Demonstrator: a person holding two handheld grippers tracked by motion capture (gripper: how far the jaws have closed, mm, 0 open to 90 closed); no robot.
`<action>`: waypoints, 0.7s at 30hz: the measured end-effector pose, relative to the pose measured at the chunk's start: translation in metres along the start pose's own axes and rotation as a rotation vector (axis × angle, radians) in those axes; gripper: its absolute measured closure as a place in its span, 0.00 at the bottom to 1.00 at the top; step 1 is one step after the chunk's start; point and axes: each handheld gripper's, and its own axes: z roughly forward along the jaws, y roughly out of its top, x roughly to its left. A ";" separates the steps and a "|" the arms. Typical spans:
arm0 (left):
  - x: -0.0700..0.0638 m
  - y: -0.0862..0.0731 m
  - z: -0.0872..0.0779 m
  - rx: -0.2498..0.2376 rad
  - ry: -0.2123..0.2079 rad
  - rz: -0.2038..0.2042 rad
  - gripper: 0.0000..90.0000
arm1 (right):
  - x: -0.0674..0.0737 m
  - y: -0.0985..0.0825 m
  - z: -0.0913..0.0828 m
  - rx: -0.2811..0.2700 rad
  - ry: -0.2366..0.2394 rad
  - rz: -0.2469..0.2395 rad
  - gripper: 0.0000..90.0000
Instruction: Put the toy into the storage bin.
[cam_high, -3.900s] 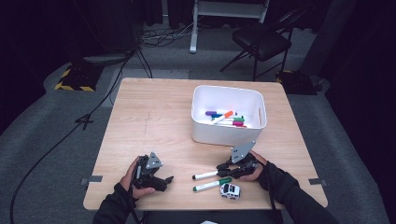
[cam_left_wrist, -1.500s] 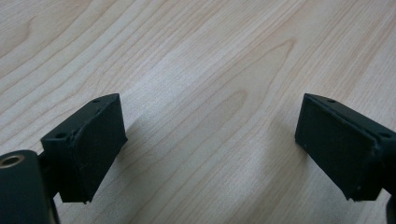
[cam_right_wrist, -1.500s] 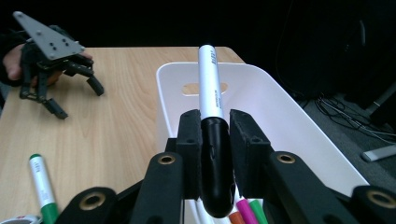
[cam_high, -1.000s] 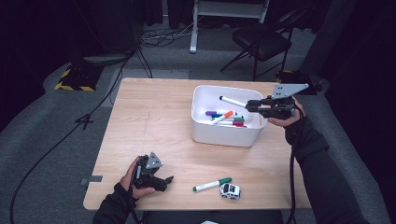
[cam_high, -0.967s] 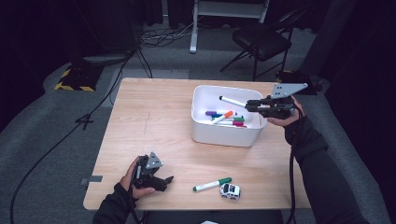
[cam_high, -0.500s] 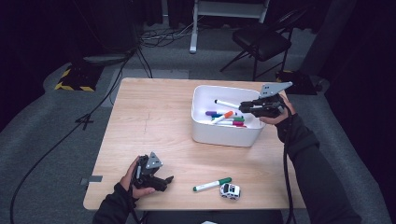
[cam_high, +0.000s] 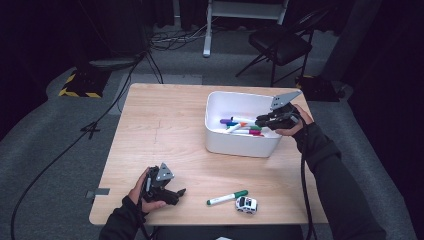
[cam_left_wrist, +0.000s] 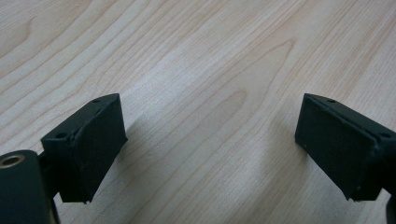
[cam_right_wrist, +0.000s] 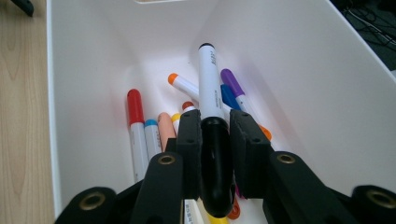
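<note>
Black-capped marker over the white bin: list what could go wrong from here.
1. The right gripper clamps the black-capped marker by its cap end, so the long white barrel sticks out and could pivot or slip before release.
2. The white bin already holds a heap of markers; dropped from above, this one could bounce or land crossways.
3. The green-capped marker lies beside a toy car; picking it up next could nudge the car.

Dark long sleeves are being worn on both forearms. Each gripper, left gripper (cam_high: 181, 191) and right gripper (cam_high: 258, 120), is being shown as black, topped with a grey three-cornered plate, trailed by a black cable, with brass-coloured screws set in the arms behind blocky jaws.
</note>
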 end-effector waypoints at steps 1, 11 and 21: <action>0.000 0.000 0.000 0.000 0.000 0.000 0.10 | 0.000 0.000 0.000 0.008 0.005 0.001 0.83; 0.000 0.000 0.000 0.001 -0.001 -0.002 0.10 | 0.000 -0.006 -0.003 0.080 0.024 -0.007 0.83; 0.000 0.000 0.000 0.000 0.002 0.001 0.10 | -0.001 -0.006 -0.006 0.092 0.015 0.003 0.83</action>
